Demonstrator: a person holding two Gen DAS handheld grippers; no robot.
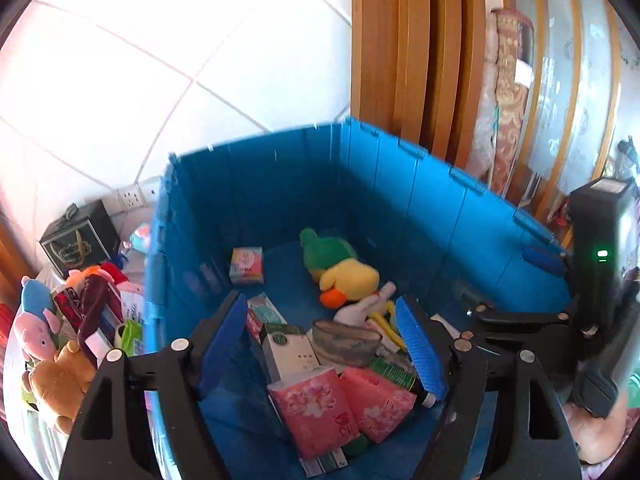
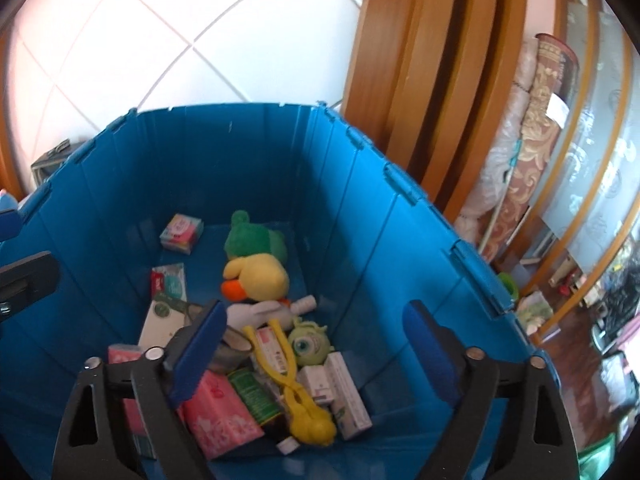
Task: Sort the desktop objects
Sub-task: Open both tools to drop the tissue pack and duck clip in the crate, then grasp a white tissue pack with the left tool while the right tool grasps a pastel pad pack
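two grippers are hovering over the deep blue plastic crate [image 2: 360, 208], both sets of fingers standing wide and holding nothing. left gripper [image 1: 332, 344] is hanging above the pink flowered tissue packs [image 1: 320, 408]; right gripper [image 2: 316, 352] is sitting above the yellow plastic tongs [image 2: 292, 384]. sorted items are lying on the crate floor, while soft plush toys [image 1: 52, 344] are waiting outside at left. best now: lifting clear of the walls before reaching for those.

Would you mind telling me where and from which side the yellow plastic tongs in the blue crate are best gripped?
Grip the yellow tongs across their two slim arms, coming from above. They lie flat on top of the boxes, arms exposed, while the bulbous end looks too round and wide to pinch securely. The crate wall blocks sideways approaches.
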